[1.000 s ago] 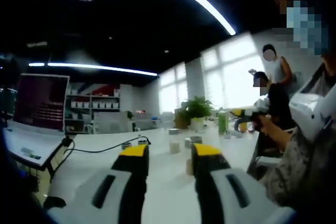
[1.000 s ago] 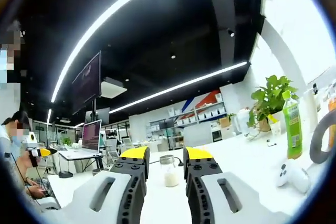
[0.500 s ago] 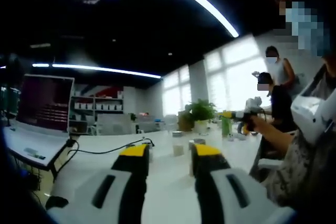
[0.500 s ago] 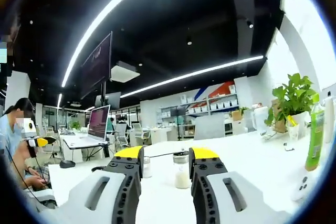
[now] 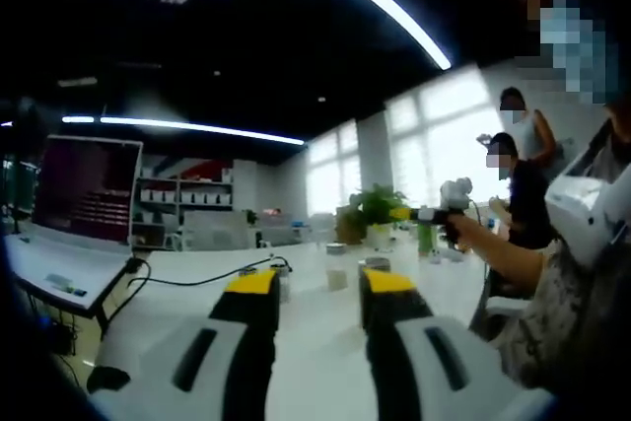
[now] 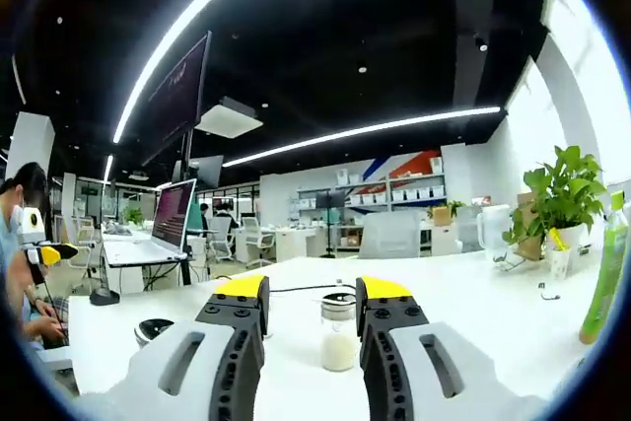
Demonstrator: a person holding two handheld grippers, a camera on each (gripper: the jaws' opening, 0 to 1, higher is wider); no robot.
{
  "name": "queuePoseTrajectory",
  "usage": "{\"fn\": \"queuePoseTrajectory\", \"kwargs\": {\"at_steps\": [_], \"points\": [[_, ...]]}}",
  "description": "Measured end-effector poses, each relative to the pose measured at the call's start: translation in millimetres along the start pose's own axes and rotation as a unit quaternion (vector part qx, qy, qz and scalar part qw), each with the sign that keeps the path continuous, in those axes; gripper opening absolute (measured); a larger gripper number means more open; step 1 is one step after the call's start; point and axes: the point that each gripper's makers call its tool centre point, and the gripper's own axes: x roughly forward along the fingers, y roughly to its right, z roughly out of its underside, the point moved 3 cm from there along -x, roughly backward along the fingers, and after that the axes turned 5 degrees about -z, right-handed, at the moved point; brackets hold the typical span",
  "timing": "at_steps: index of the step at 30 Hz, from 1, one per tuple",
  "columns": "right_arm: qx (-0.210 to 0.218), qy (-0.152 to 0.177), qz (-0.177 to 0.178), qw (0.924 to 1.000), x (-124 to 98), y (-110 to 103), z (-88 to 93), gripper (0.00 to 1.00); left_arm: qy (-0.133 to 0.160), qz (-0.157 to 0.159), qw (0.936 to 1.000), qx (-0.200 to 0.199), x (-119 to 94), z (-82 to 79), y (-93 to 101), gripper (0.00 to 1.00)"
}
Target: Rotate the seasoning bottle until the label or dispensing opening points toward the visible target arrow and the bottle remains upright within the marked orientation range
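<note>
A small glass seasoning bottle (image 6: 338, 338) with a metal lid and white contents stands upright on the white table (image 6: 473, 293). It shows in the gap between my right gripper's (image 6: 312, 289) yellow-tipped jaws, which are open and not touching it. How far beyond the tips it stands I cannot tell. My left gripper (image 5: 320, 285) is open over the table with nothing in it. Small bottles (image 5: 336, 278) stand past its tips. The right gripper (image 5: 422, 215) appears at the right of the left gripper view, held in a hand.
A laptop (image 6: 168, 229) sits on a desk at the left, with a black round object (image 6: 153, 328) on the table. A potted plant (image 6: 560, 199) and a green bottle (image 6: 605, 283) stand at the right. A black cable (image 5: 197, 281) crosses the table. People sit at the right (image 5: 518, 194).
The right gripper view has swung left and down, so the seasoning bottle now appears larger and centred between its jaws. In the left gripper view the right gripper has moved left and up.
</note>
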Motion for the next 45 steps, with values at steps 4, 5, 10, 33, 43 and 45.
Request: {"fn": "queuePoseTrajectory", "kwargs": {"at_steps": [4,5,10,33,43,45], "points": [[0.020,-0.020,-0.013,0.9995,21.7,3.8,9.4,0.40,0.002,-0.002,1.0000,-0.002,-1.1,-0.6,-0.3,0.34],[0.013,-0.027,-0.017,0.9994,28.8,3.8,12.6,0.42,0.003,-0.002,1.0000,-0.002,-1.5,-0.9,0.0,0.34],[0.003,-0.075,-0.016,0.9970,67.9,9.0,42.9,0.44,0.007,-0.006,1.0000,-0.002,-3.9,-2.6,-1.8,0.34],[0.030,-0.087,0.043,0.9948,120.5,37.9,79.7,0.41,0.005,-0.014,0.9999,0.003,-4.5,-1.4,-5.8,0.34],[0.017,-0.104,0.051,0.9931,145.2,50.7,104.1,0.47,0.005,-0.023,0.9997,0.000,-4.7,-1.1,-12.6,0.34],[0.007,-0.107,0.049,0.9930,146.0,50.3,108.9,0.47,0.004,-0.023,0.9997,-0.001,-4.4,-1.0,-12.7,0.34]]}}
